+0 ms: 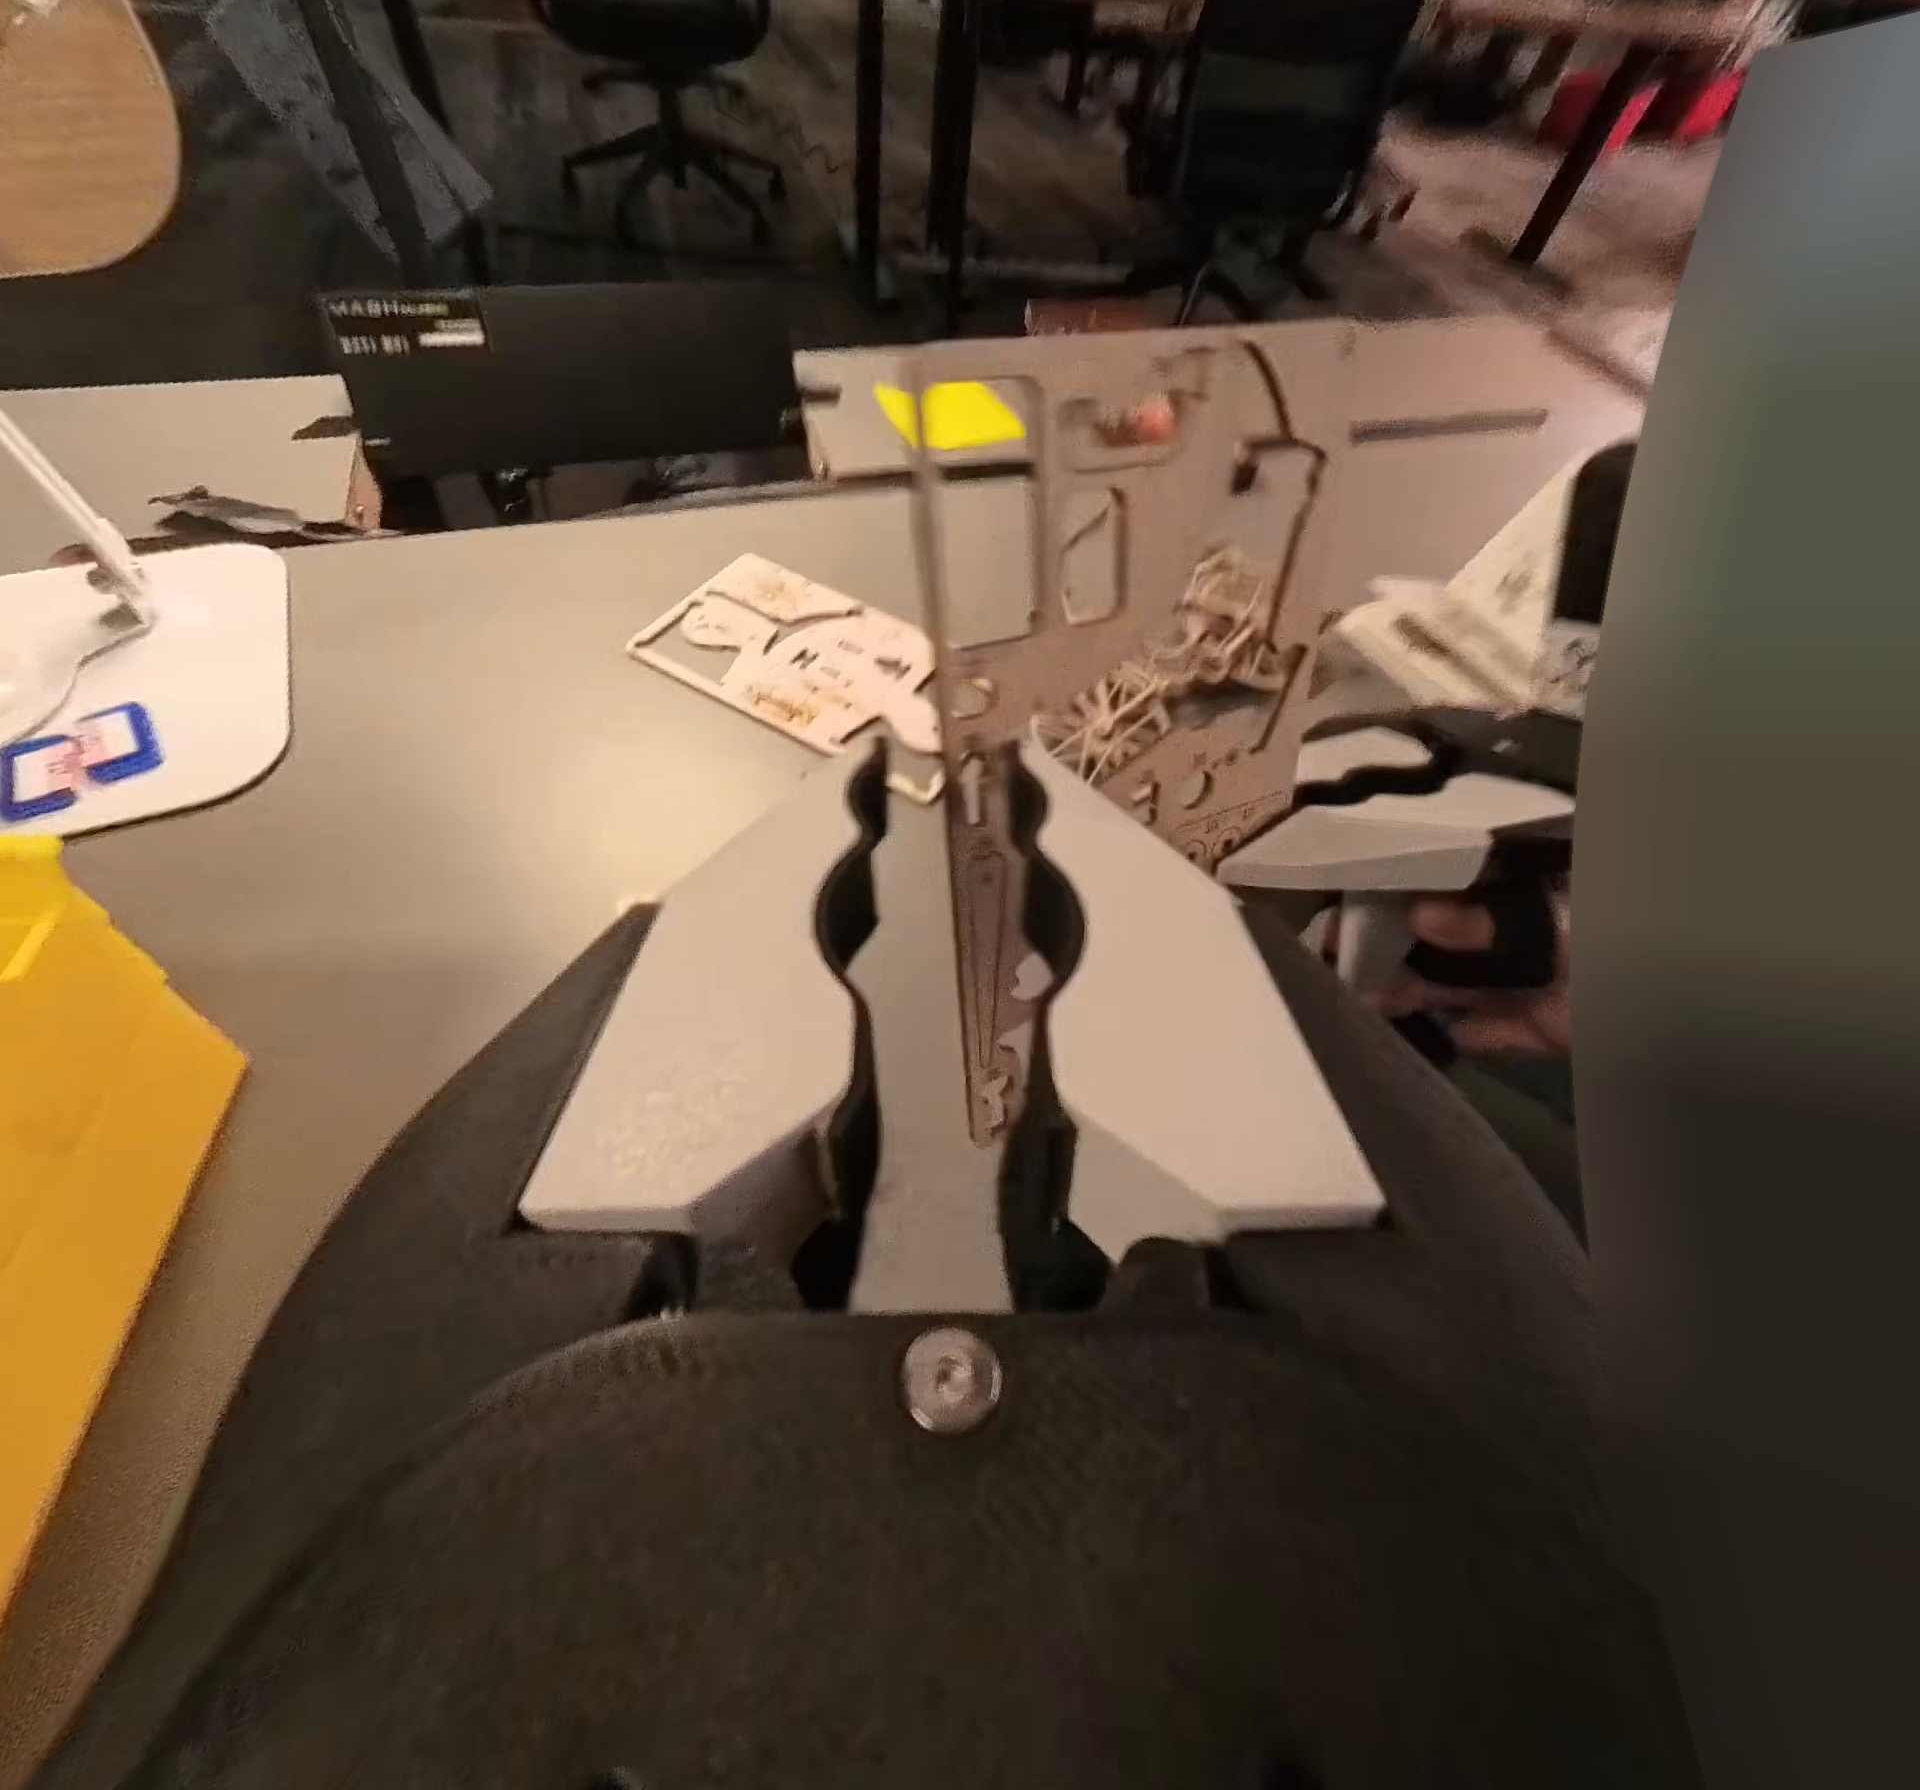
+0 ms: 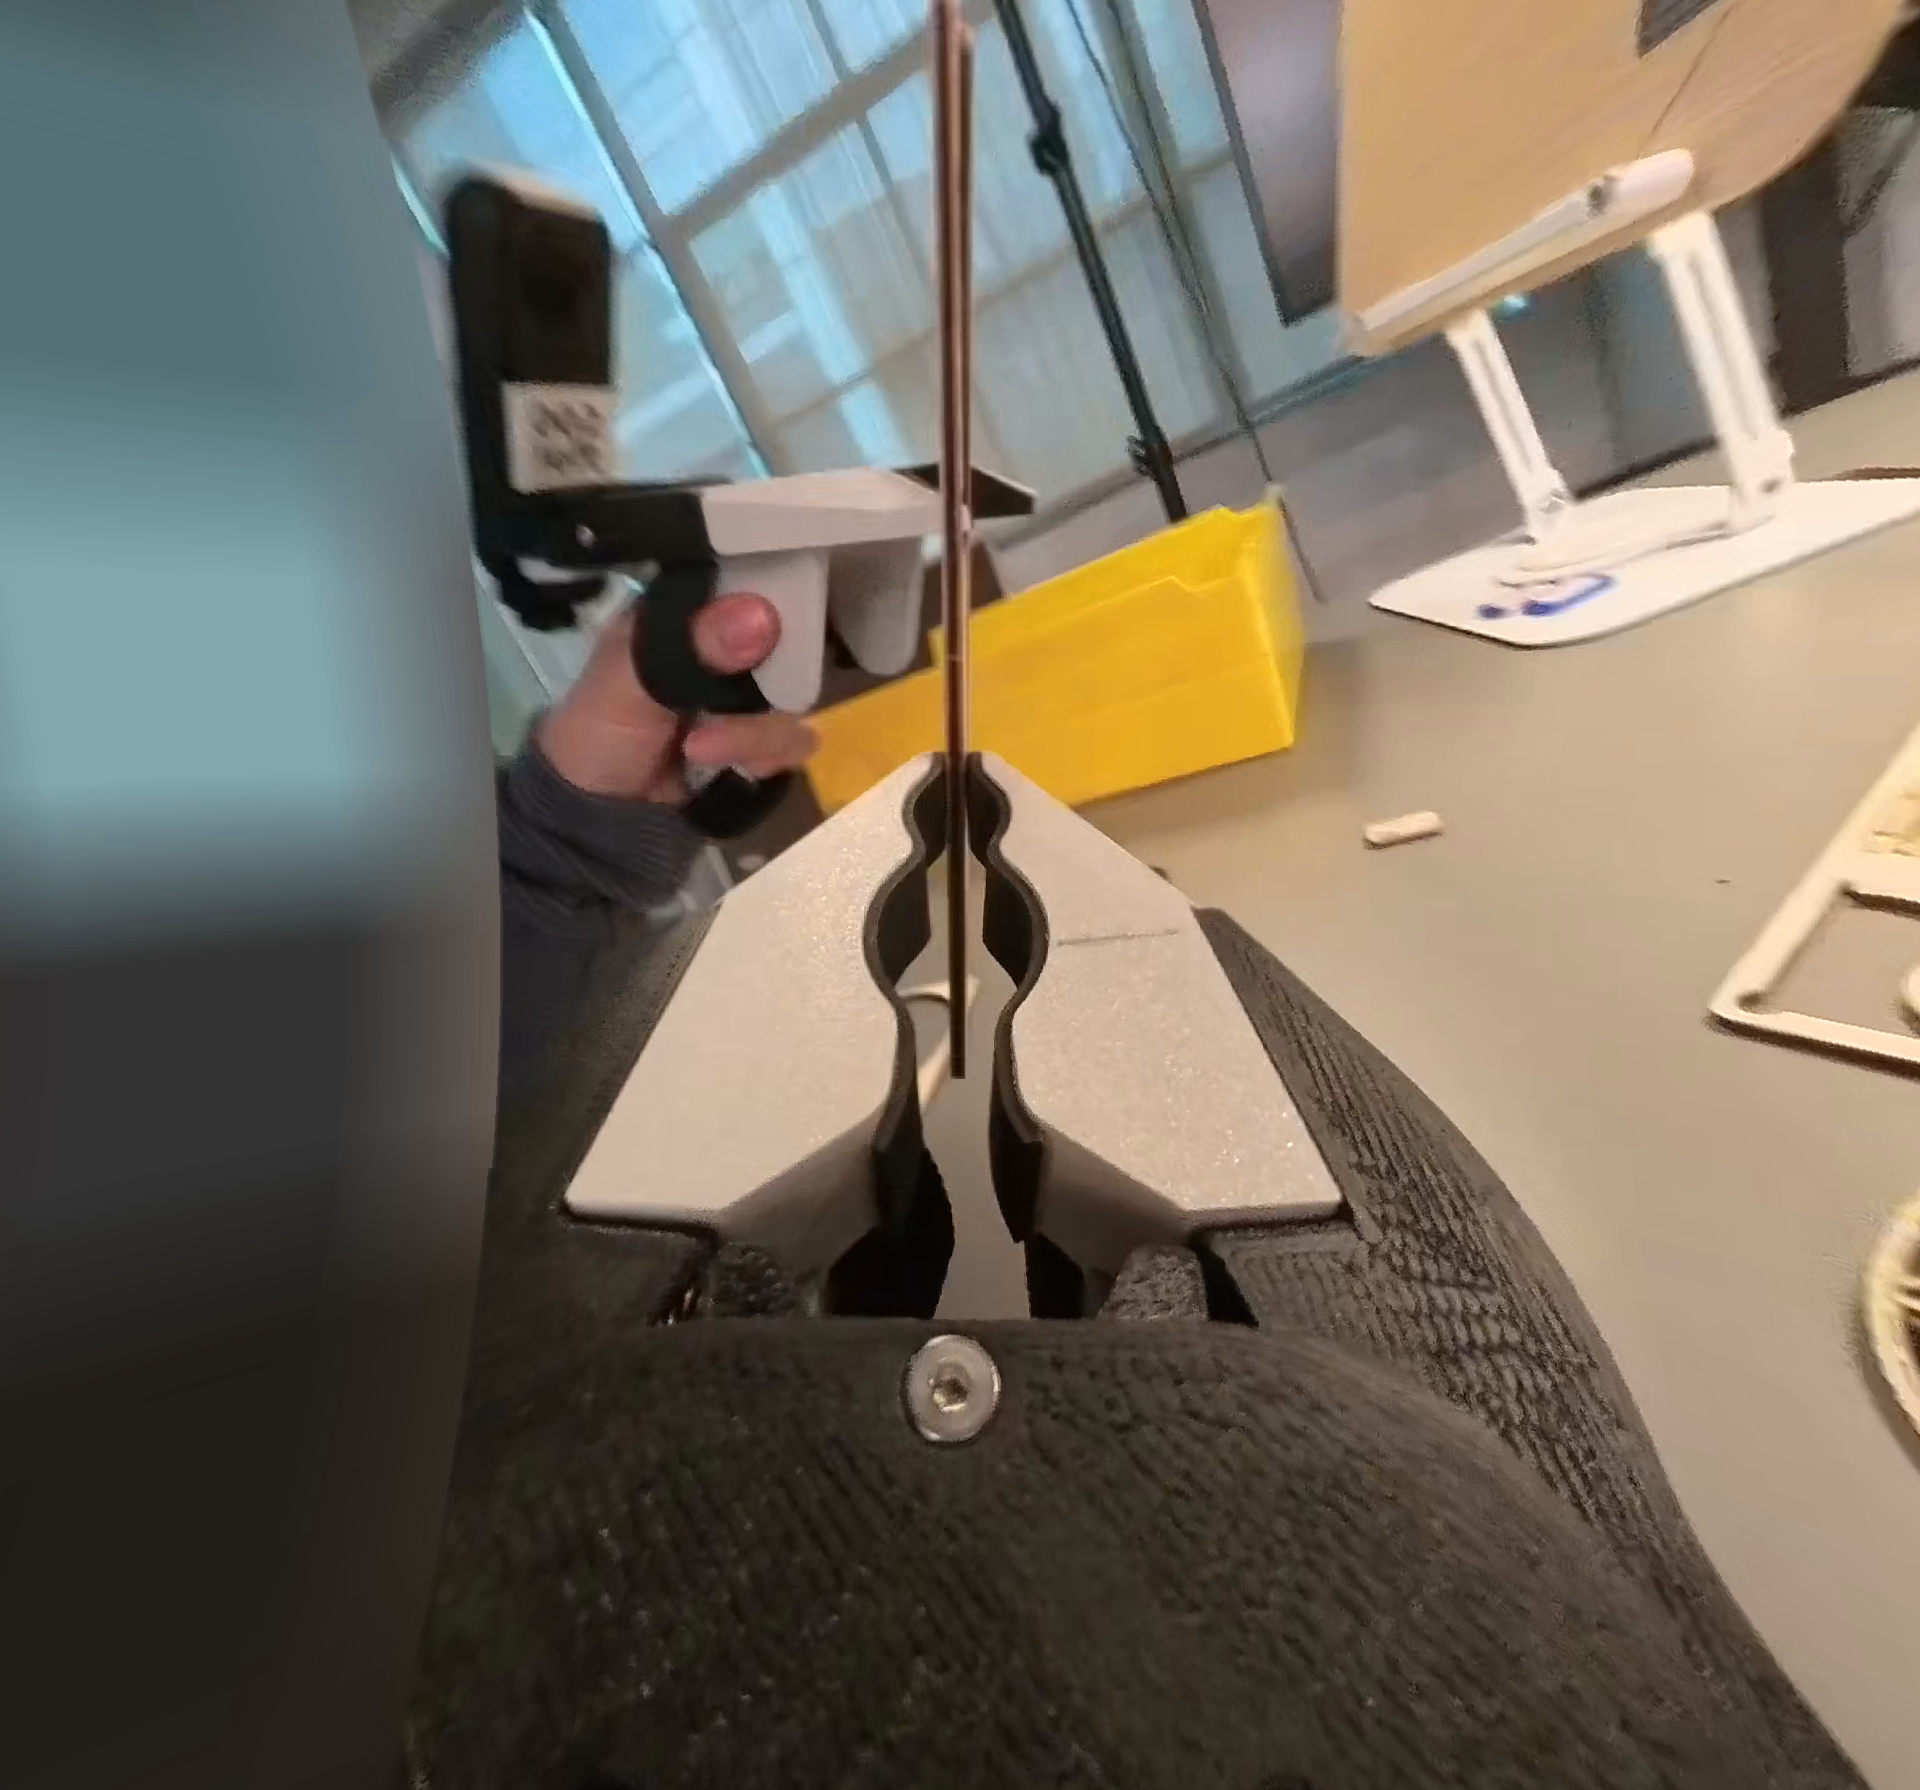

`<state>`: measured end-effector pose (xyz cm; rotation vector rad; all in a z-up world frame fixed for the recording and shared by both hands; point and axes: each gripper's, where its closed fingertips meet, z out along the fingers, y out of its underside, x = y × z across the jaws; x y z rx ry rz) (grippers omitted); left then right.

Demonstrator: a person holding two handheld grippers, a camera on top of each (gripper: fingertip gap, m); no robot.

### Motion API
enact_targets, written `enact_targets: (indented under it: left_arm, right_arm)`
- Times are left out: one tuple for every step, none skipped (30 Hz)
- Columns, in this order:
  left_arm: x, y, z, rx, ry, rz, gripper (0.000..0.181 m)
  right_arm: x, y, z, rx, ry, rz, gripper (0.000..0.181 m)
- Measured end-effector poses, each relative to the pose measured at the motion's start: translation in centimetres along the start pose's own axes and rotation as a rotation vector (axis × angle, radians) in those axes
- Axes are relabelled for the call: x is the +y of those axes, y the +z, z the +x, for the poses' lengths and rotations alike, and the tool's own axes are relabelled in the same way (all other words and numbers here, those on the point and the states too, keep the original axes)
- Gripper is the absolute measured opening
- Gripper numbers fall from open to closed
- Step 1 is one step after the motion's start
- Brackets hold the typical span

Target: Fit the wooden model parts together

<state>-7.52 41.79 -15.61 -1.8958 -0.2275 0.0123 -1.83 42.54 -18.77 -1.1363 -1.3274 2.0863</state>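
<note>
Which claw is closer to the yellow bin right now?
Left. The left claw has the yellow bin close on its left; the right claw, shut on a wooden sheet, sees the bin beyond the left one.

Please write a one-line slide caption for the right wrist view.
Right gripper holds a thin wooden sheet edge-on, upright, between its fingers; left gripper meets it above a yellow bin.

Bare table (image 1: 468, 805) left — yellow bin (image 1: 94, 1117) beyond
</note>
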Motion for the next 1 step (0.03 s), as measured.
enact_targets:
  left_arm:
    - [-0.64, -0.47, -0.04, 0.020, -0.044, 0.050, 0.035]
  right_arm:
    - [-0.48, -0.21, -0.35, -0.041, 0.031, 0.028, 0.001]
